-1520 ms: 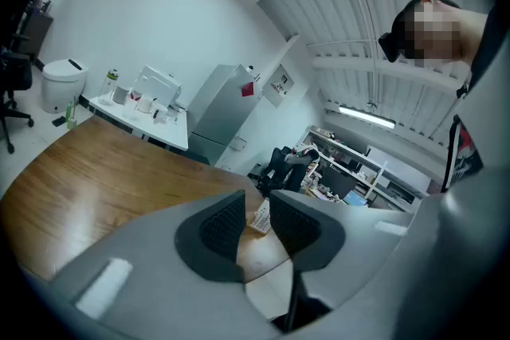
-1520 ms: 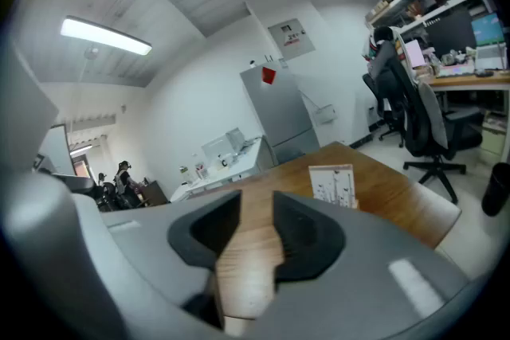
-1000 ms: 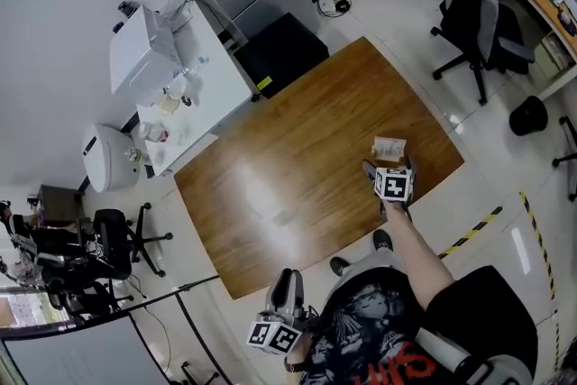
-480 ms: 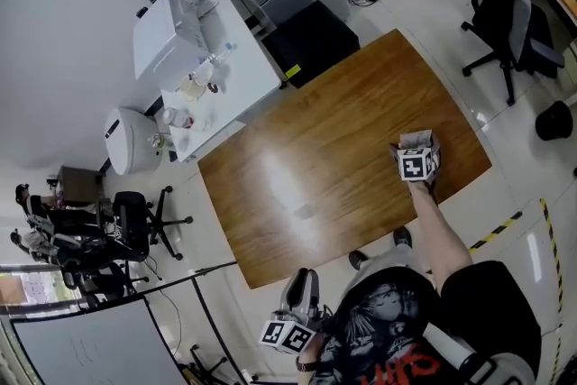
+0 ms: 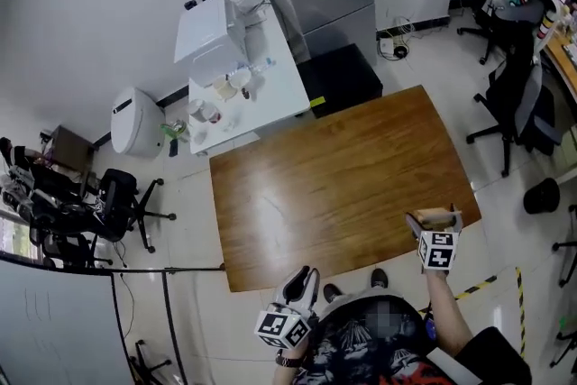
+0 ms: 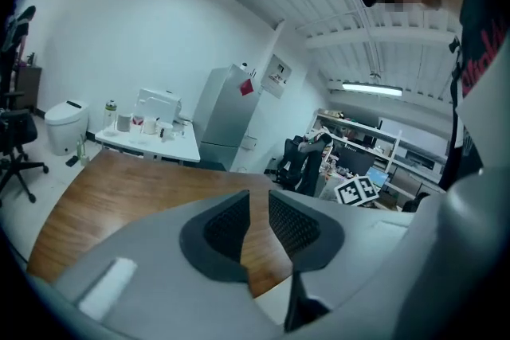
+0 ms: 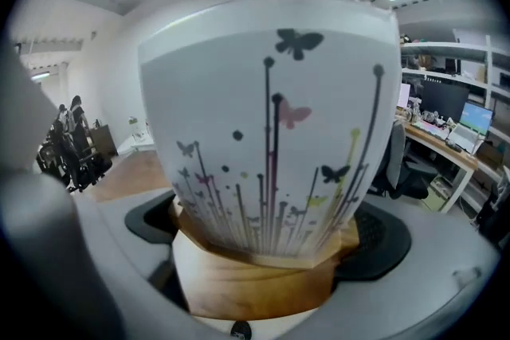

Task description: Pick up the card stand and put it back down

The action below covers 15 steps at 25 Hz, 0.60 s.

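The card stand (image 7: 271, 131) is a white card printed with butterflies and thin stems, set in a pale wooden base. My right gripper (image 7: 267, 231) is shut on that base, and the card fills most of the right gripper view. In the head view the card stand (image 5: 435, 216) hangs in my right gripper (image 5: 436, 230) over the near right corner of the brown wooden table (image 5: 334, 176). My left gripper (image 5: 302, 279) sits low by the table's front edge. In its own view the left gripper (image 6: 256, 223) has its jaws almost together, with nothing between them.
A white side table (image 5: 270, 90) with bottles and a white box stands beyond the far left corner. A black cabinet (image 5: 341, 78) sits behind the table. Black office chairs (image 5: 518, 108) stand at the right. Yellow-black tape (image 5: 476, 288) marks the floor near my right arm.
My right gripper reached the card stand on the table, shut on it and lifted it back toward the table's near right corner. The left gripper stayed by the front edge.
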{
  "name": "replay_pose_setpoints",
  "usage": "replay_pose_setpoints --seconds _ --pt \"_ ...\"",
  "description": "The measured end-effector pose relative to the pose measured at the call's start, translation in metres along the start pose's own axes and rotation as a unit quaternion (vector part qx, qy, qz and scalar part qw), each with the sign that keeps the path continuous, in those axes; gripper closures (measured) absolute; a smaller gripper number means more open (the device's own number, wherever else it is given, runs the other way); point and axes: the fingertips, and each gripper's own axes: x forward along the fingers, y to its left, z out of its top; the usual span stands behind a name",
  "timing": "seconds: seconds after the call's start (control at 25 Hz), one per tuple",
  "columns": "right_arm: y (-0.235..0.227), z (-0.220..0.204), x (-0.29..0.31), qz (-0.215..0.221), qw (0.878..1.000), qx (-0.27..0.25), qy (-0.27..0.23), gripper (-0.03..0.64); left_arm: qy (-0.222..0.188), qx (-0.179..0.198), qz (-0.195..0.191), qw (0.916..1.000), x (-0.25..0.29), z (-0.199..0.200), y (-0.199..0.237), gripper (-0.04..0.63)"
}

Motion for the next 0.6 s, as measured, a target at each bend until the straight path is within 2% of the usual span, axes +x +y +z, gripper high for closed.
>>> replay_pose_setpoints --seconds 0.12,0.2,0.28,0.4,0.6 --pt "-0.001 0.027 -0.041 -0.006 0.999 -0.006 -0.042 0.038 -0.016 0.013 -0.001 0.9998 0.004 0.002 0.008 0.551" --pt "0.003 0.041 -0.06 -0.006 0.998 -0.006 -0.068 0.038 -0.013 0.026 -0.003 0.9996 0.002 0.002 0.013 0.557" --pt "0.011 0.052 -0.077 -0.004 0.996 0.004 -0.088 0.038 -0.013 0.04 -0.007 0.9991 -0.006 0.006 0.016 0.594" --pt "0.013 0.064 -0.095 -0.001 0.995 0.013 -0.101 0.038 -0.028 0.069 -0.01 0.9972 -0.013 0.014 0.015 0.594" --pt "0.019 0.076 -0.105 0.009 0.993 0.029 -0.117 0.04 -0.029 0.07 -0.014 0.997 -0.024 0.015 0.016 0.595"
